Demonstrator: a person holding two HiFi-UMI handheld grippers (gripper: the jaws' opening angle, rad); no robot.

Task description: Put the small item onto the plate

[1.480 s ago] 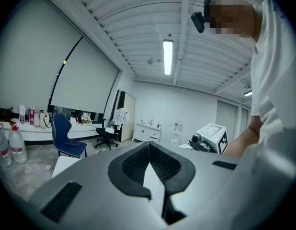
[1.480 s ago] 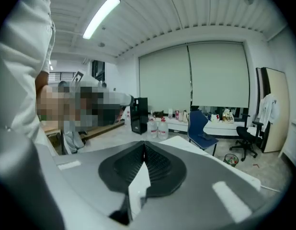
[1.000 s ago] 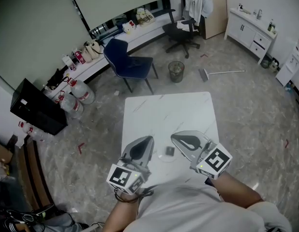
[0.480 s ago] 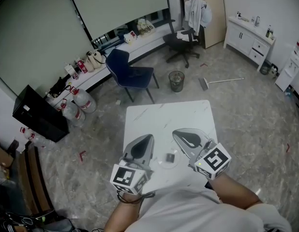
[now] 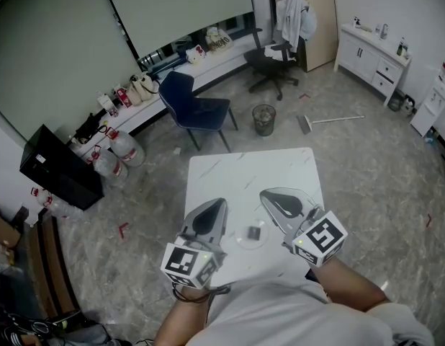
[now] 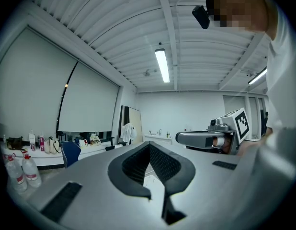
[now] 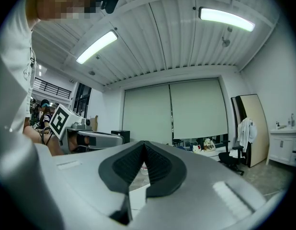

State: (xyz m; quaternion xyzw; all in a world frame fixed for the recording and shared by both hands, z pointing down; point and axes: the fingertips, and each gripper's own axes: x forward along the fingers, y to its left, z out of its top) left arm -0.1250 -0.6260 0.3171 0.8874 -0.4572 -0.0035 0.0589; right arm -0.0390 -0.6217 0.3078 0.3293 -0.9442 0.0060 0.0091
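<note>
On the white marble table (image 5: 280,168), a small dark item (image 5: 255,231) lies on a clear plate (image 5: 240,241) near the front edge. My left gripper (image 5: 210,211) hovers just left of the plate. My right gripper (image 5: 280,201) hovers just to its right. Both are raised off the table and point away from me. In the left gripper view the jaws (image 6: 149,145) meet at their tips with nothing between them. It is the same in the right gripper view (image 7: 144,144). Neither gripper view shows the plate or the item.
Beyond the table stand a blue chair (image 5: 197,107), a wire bin (image 5: 263,119) and a black office chair (image 5: 273,60). A broom (image 5: 330,120) lies on the floor at the right. Water bottles (image 5: 118,150) and a black cabinet (image 5: 57,168) are at the left.
The head view has tilted slightly. Both grippers stay shut beside the plate and have hardly moved. The item rests on the plate as before.
</note>
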